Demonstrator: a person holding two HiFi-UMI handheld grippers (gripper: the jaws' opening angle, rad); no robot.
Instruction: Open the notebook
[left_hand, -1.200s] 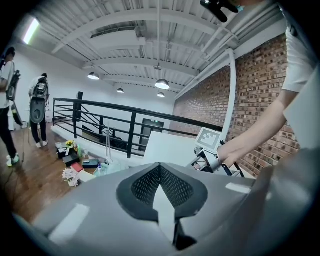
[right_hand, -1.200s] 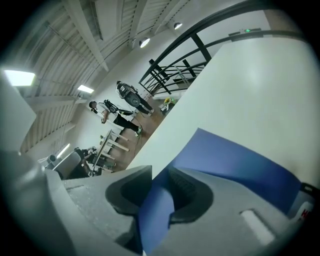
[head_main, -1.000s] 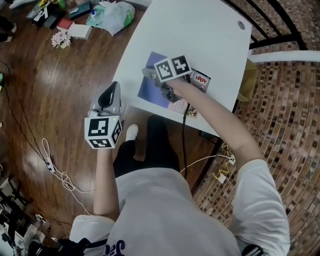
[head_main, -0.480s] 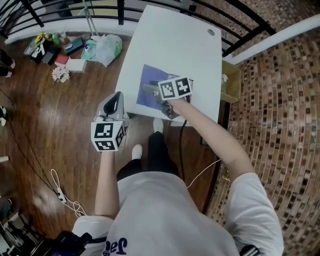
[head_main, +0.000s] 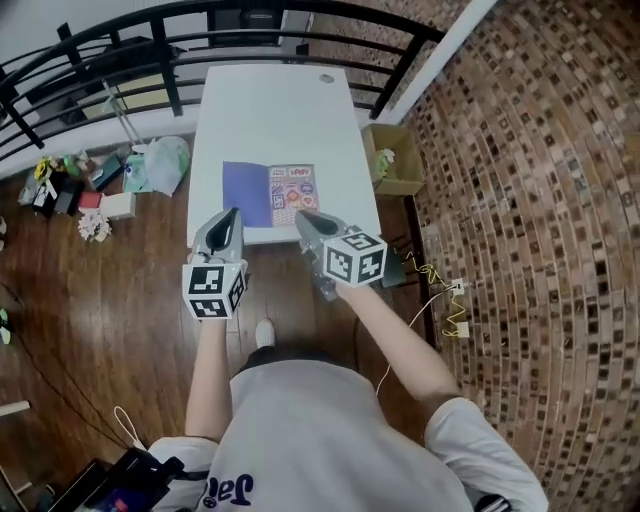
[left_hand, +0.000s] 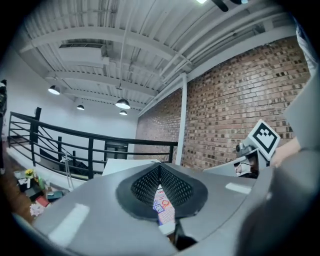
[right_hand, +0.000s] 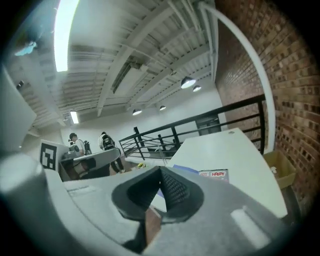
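The notebook (head_main: 270, 194) is lying open and flat on the white table (head_main: 272, 105), close to the table's near edge. Its purple cover is spreading toward the table's left side and a printed colour page is facing up on the right. The left gripper (head_main: 231, 213) is hovering just off the table's near edge, its jaws pressing together with nothing between them. The right gripper (head_main: 303, 216) is hovering beside it off the same edge. Its jaws have just been closing and are now meeting tip to tip, likewise gripping nothing. Neither tool is touching the notebook. Judging from this layout, the opening is looking complete. Risks are arising as follows. Nothing is holding the cover down, so a stiff spine could be swinging it back shut. The notebook is sitting close to the table's near edge, so a careless sweep by either gripper could be pushing it off onto the wooden floor (head_main: 90, 300). Any further page turn would be requiring the jaws to part first.
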